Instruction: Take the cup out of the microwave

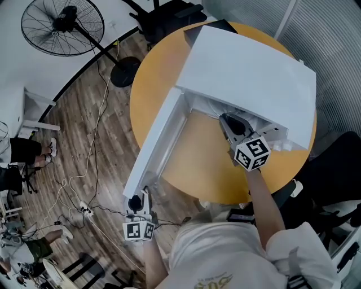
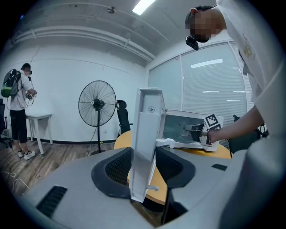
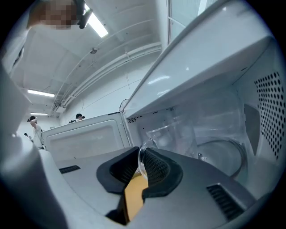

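A white microwave stands on a round orange table, its door swung wide toward me. My left gripper is shut on the door's free edge; in the left gripper view the door stands upright between the black pads. My right gripper is at the oven's mouth. In the right gripper view it is shut on the handle of a clear glass cup, which sits just inside the cavity. The microwave's top hides the cup in the head view.
A glass turntable lies on the cavity floor behind the cup. A standing fan and a black chair stand beyond the table. Cables trail over the wooden floor. A person stands far off by a white desk.
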`<state>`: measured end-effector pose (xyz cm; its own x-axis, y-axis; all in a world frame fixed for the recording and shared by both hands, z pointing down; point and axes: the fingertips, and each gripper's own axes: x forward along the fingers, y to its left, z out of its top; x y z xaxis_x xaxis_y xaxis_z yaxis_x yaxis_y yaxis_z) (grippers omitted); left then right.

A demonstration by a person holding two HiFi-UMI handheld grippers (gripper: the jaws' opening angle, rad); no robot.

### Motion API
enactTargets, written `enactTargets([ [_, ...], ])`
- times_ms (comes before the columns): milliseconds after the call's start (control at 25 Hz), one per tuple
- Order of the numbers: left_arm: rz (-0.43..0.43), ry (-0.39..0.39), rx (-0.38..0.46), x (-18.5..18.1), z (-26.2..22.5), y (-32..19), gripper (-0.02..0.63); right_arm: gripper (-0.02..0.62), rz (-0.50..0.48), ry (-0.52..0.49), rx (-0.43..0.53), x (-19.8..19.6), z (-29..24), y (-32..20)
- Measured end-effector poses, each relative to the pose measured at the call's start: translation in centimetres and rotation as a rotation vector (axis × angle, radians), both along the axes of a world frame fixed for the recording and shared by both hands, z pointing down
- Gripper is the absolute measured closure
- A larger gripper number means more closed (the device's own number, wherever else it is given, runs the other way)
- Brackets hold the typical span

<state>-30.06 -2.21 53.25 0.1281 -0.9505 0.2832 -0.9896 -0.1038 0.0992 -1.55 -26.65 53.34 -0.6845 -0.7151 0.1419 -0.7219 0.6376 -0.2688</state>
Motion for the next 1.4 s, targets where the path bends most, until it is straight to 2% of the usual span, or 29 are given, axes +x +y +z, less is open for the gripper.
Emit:
enactTargets([
  [1400, 0.017, 0.007, -0.011, 1.1, 0.3, 0.6, 0.428, 0.548, -0.217, -0.017, -0.049, -4.5, 0.5, 11.3],
])
